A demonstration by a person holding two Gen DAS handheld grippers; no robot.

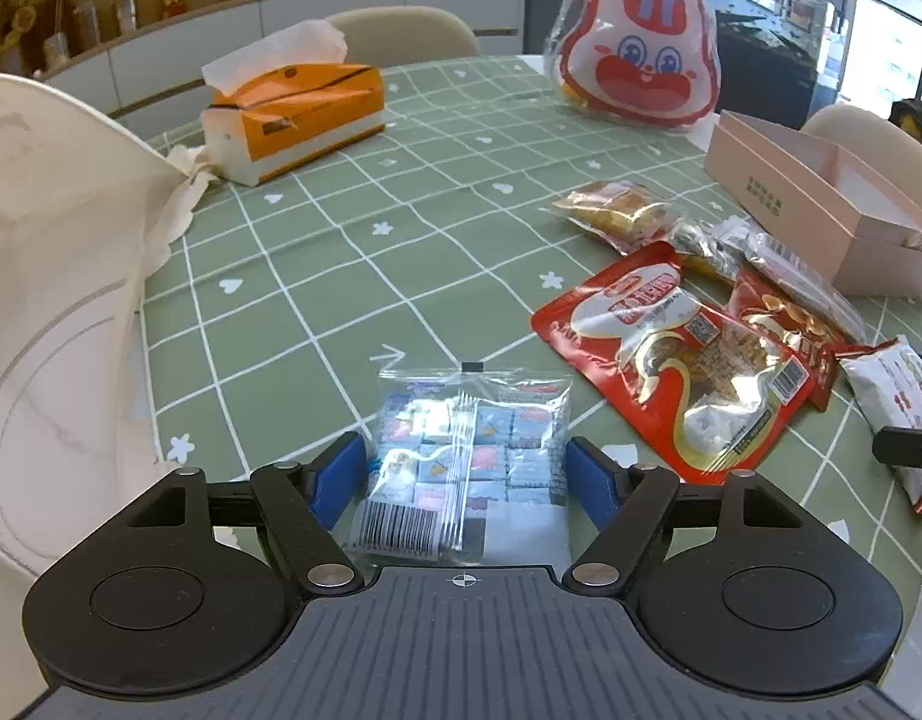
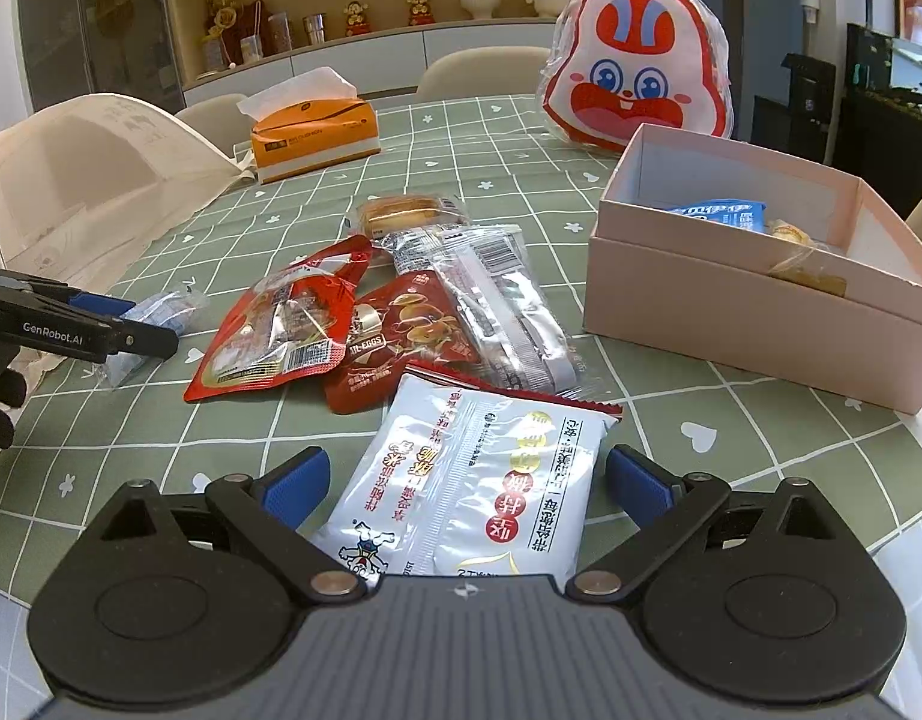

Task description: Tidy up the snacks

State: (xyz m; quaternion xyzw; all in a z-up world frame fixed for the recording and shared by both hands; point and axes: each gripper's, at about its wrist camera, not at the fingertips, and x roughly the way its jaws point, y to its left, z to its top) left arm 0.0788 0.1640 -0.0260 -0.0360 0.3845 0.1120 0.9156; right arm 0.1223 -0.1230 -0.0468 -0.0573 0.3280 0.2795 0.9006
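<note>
A clear bag of small blue-wrapped candies (image 1: 461,450) lies flat on the green checked tablecloth (image 1: 317,276). My left gripper (image 1: 464,474) is open around it, one blue pad on each side, and the bag is not lifted. The right wrist view shows this gripper (image 2: 137,321) at the far left with the candy bag (image 2: 167,303). My right gripper (image 2: 467,486) is open too, and a white snack packet (image 2: 461,456) lies between its fingers with gaps on both sides. An open pink box (image 2: 731,300) at the right holds a blue packet (image 2: 722,216) and a wrapped pastry (image 2: 809,276).
Loose snacks lie mid-table: a red pouch (image 2: 281,324), a dark red egg pouch (image 2: 401,330), a silver packet (image 2: 509,312), a wrapped cake (image 2: 401,213). Farther back stand a rabbit-face bag (image 2: 635,60) and an orange tissue box (image 2: 314,132). A white bag (image 1: 53,240) fills the left.
</note>
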